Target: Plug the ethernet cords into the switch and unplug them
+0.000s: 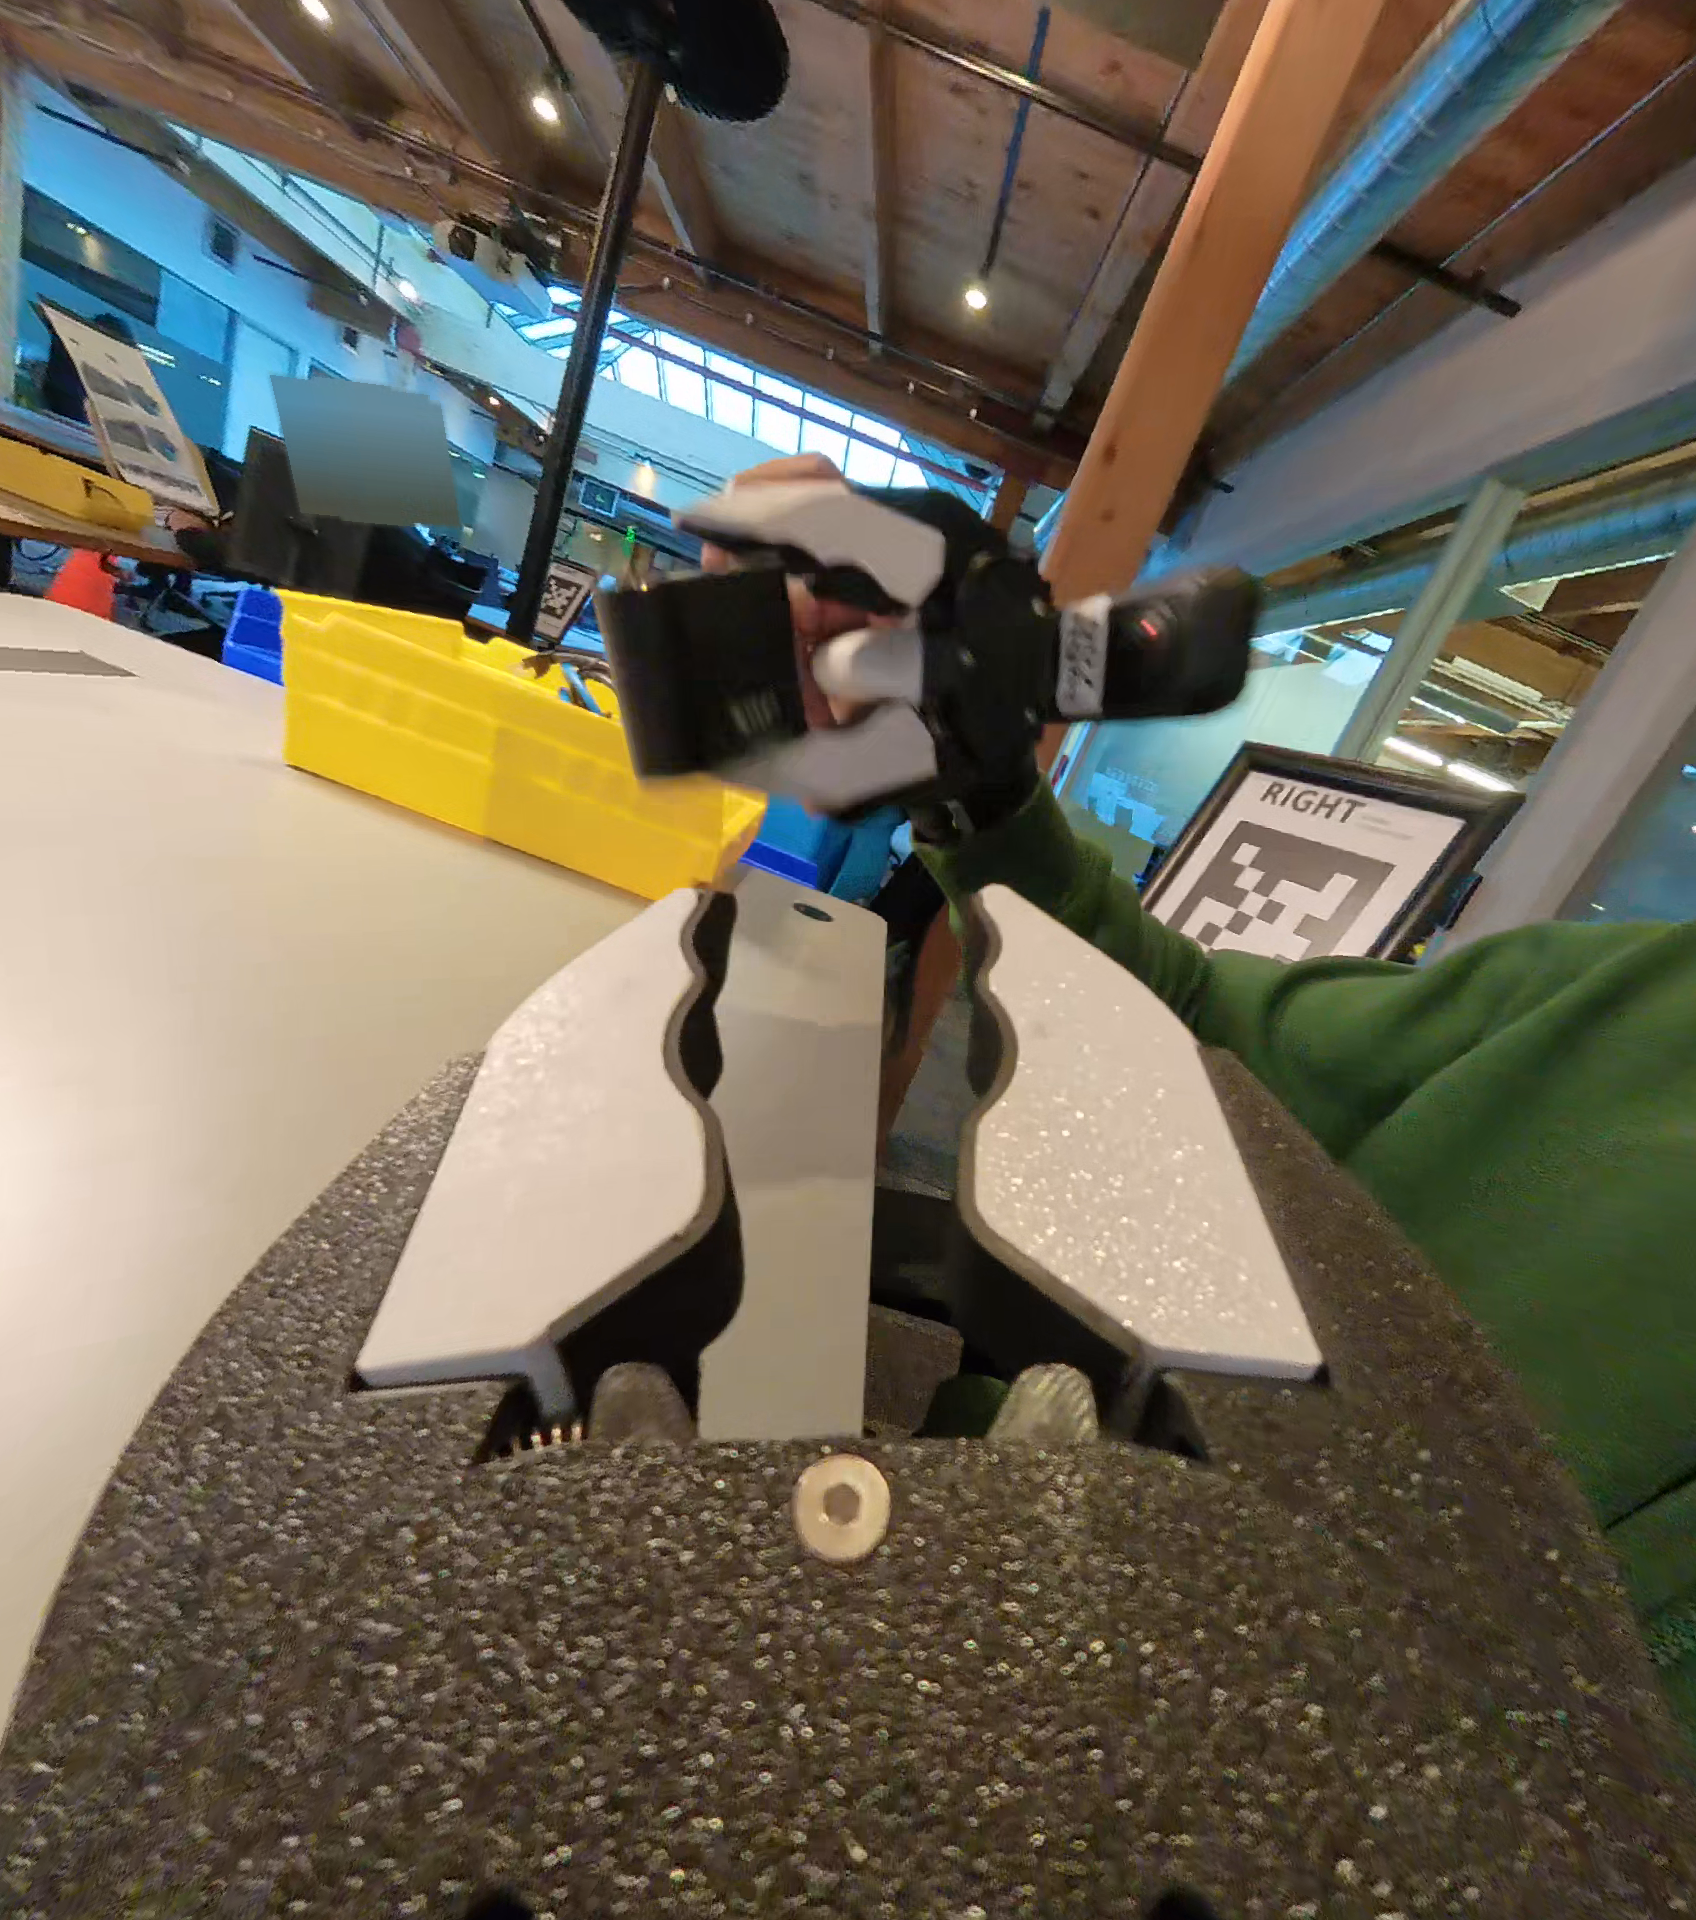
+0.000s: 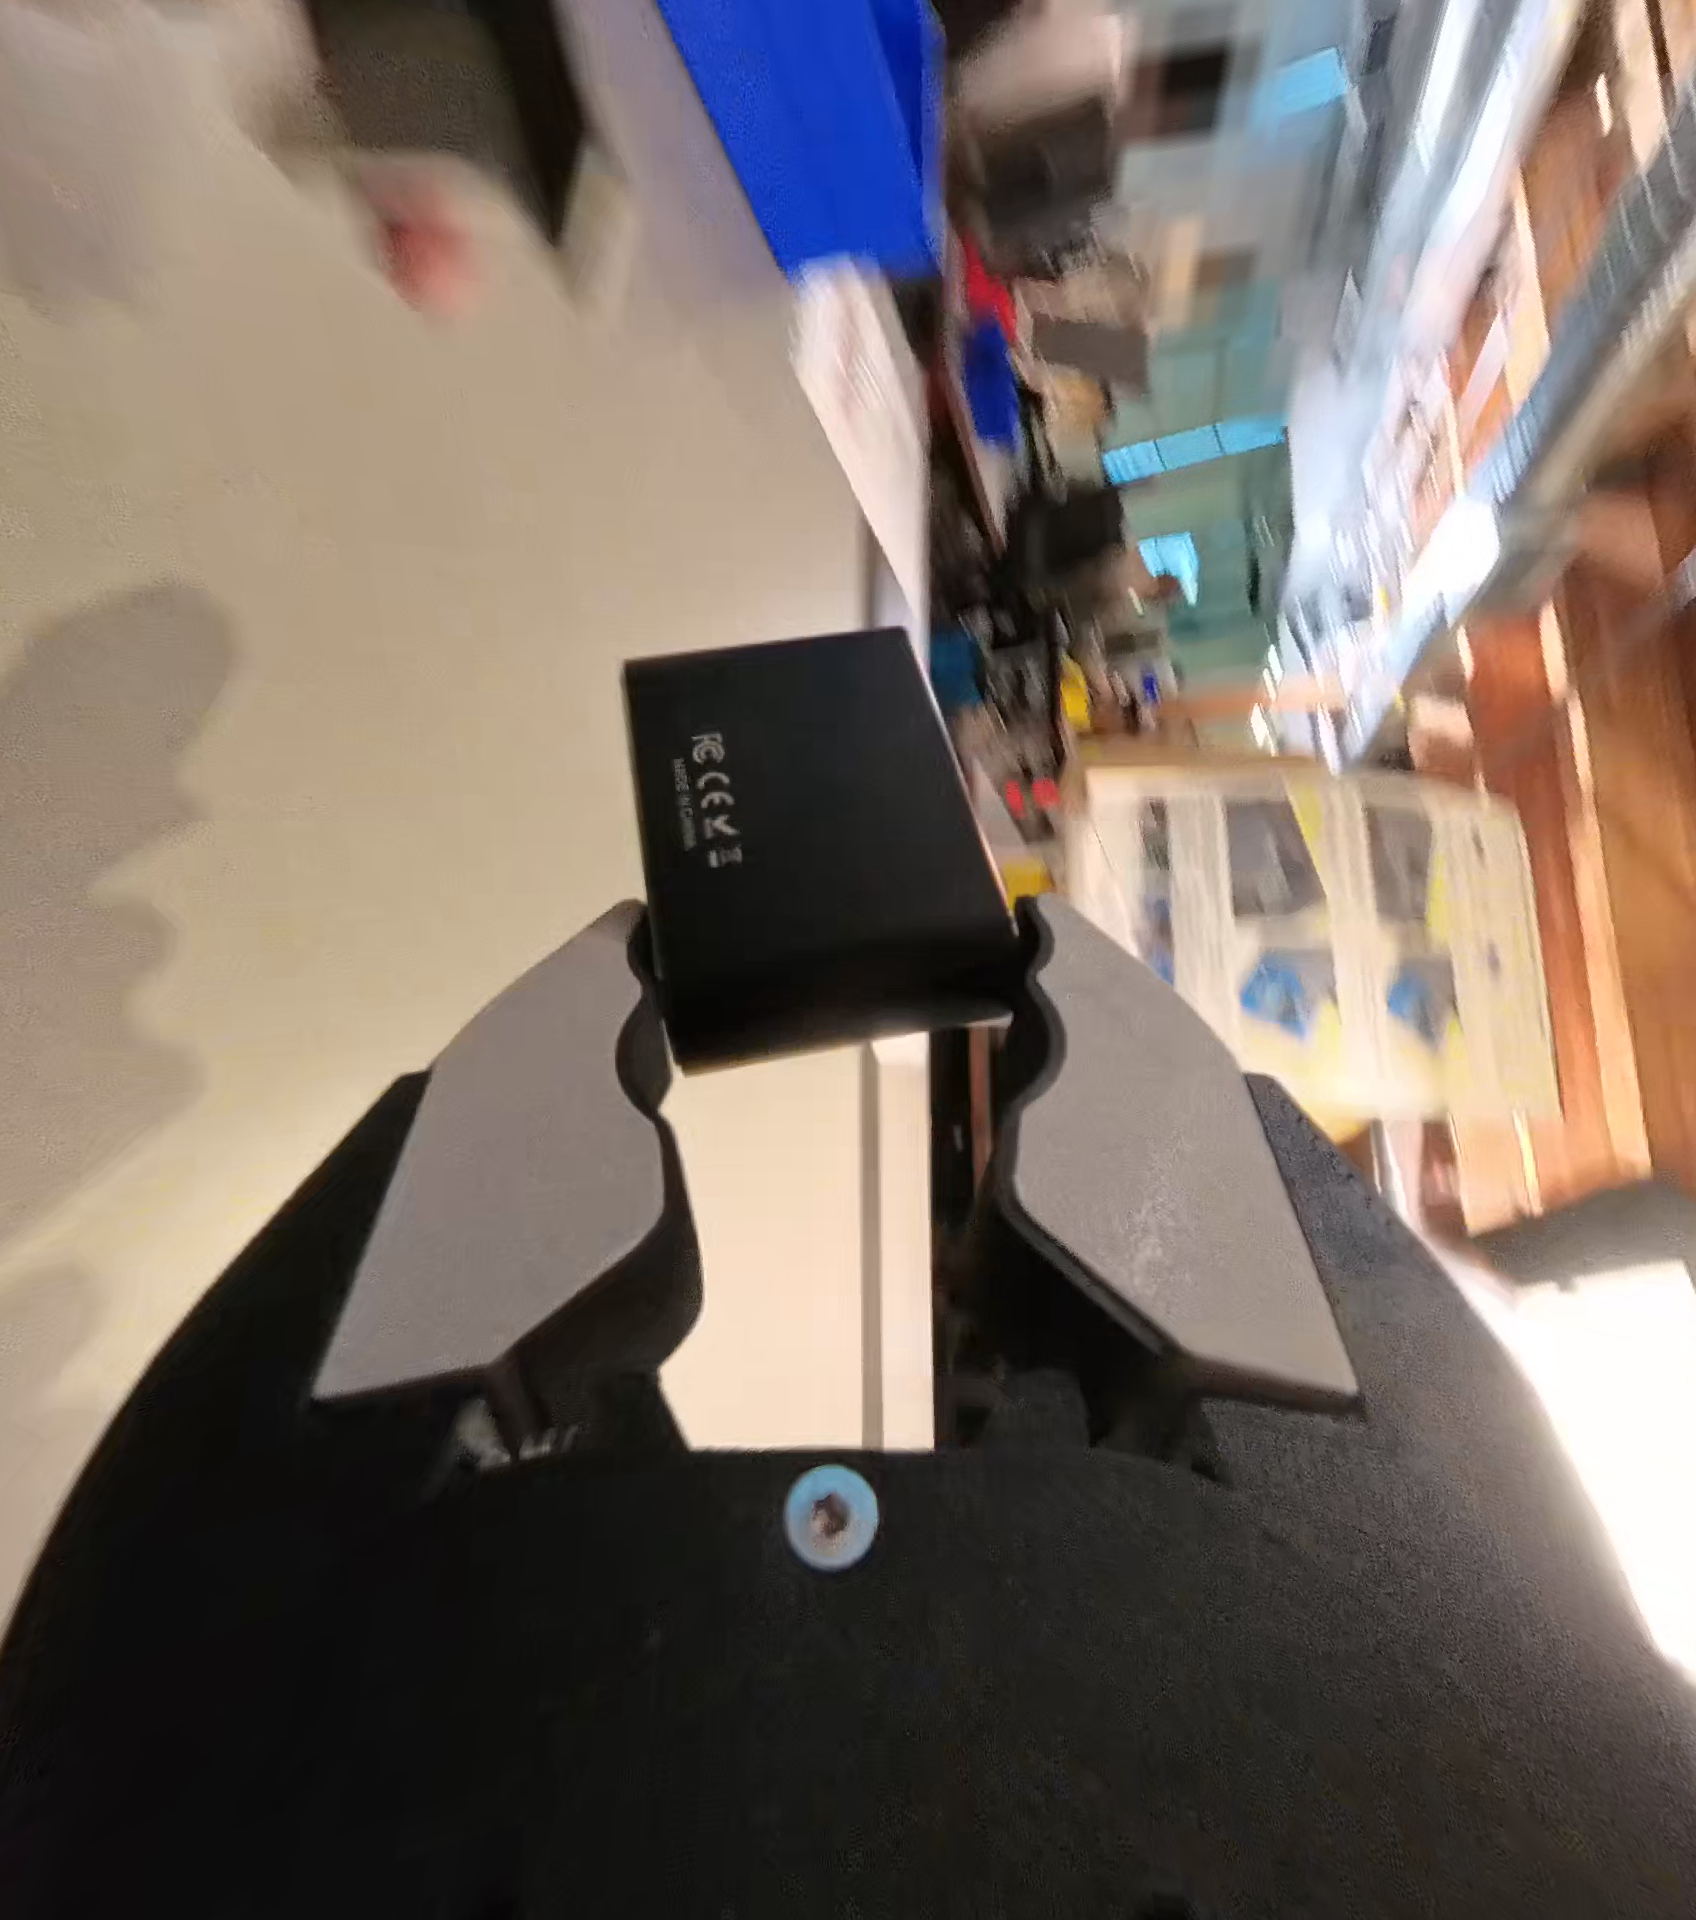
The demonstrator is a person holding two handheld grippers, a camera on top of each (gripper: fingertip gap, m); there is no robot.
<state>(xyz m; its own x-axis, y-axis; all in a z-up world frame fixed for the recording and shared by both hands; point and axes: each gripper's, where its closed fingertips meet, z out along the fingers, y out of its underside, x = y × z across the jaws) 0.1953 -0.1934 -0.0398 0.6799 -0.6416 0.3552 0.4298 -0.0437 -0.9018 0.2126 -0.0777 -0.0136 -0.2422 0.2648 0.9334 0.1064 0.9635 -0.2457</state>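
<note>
My right gripper point(image 2: 828, 925) is shut on a flat black switch point(image 2: 802, 821) and holds it in the air, rolled on its side above the pale table. The same switch point(image 1: 704, 681) and the right gripper point(image 1: 792, 644) show in the left wrist view, raised ahead of me, with a hand in a green sleeve behind them. My left gripper point(image 1: 839, 914) is open and empty, low over the table edge. No ethernet cord shows clearly in either view.
A yellow bin point(image 1: 501, 727) stands on the white table point(image 1: 148, 883) with blue bins point(image 1: 252, 634) behind it. A black pole point(image 1: 595, 343) rises behind the bin. A framed marker sign point(image 1: 1322, 862) stands at right. A green sleeve point(image 1: 1550, 1195) fills the right side.
</note>
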